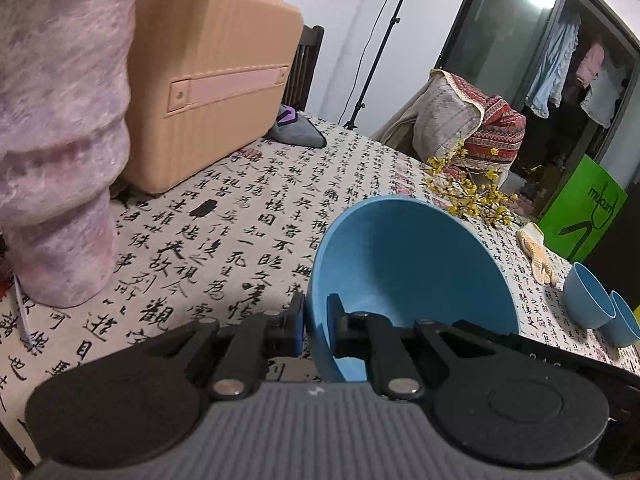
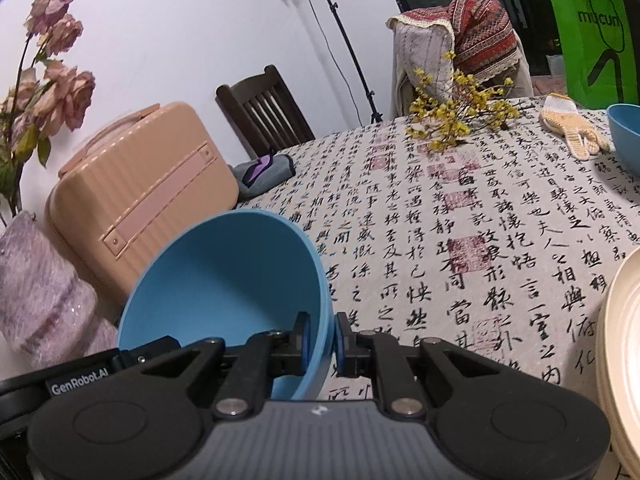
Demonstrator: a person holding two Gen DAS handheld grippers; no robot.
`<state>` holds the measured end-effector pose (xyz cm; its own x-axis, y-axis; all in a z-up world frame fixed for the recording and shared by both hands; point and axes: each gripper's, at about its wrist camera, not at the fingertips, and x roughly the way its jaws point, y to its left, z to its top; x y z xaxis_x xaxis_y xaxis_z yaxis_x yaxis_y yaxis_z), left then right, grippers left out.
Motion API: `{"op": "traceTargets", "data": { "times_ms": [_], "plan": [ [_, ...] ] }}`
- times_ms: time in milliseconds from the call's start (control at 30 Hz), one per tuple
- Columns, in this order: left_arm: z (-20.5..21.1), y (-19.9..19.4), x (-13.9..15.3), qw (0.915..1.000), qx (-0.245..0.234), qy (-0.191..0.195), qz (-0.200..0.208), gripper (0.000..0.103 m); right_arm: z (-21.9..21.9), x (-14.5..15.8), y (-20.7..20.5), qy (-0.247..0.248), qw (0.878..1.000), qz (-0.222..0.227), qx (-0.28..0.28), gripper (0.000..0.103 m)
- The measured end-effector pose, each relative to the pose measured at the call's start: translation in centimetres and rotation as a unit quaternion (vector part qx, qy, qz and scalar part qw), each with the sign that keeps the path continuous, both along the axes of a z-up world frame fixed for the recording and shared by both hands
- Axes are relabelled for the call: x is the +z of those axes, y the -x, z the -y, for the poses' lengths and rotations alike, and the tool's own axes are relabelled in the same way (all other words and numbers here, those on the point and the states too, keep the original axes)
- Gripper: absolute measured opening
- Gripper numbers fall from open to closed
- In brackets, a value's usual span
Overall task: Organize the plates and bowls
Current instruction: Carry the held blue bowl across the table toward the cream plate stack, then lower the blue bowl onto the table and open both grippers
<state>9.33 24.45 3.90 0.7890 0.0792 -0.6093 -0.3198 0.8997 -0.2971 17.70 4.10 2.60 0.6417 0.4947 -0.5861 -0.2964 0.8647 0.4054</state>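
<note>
Large blue bowl, matte, empty, tilted with its opening toward the camera, held above the patterned tablecloth; both views show the one bowl, gripped at opposite sides of its rim. Two small blue bowls, nested and lying on their sides, near the far table edge. Cream plates, stacked, at the right edge of the right-wrist view.
</note>
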Motion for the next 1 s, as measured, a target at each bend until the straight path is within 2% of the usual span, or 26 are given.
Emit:
{"op": "traceTargets", "data": {
  "times_ms": [700, 1000],
  "plan": [
    [-1.0, -2.2, -2.8, 0.9980, -0.009, 0.016, -0.061, 0.011, -1.4, -2.3, -1.2, 0.024, 0.999, -0.039, -0.007, 0.012],
    [-0.6, -3.9, -2.6, 0.9968, -0.025, -0.004, -0.076, 0.011, -1.4, -2.7, -1.8, 0.036, 0.998, -0.046, -0.019, 0.013]
  ]
}}
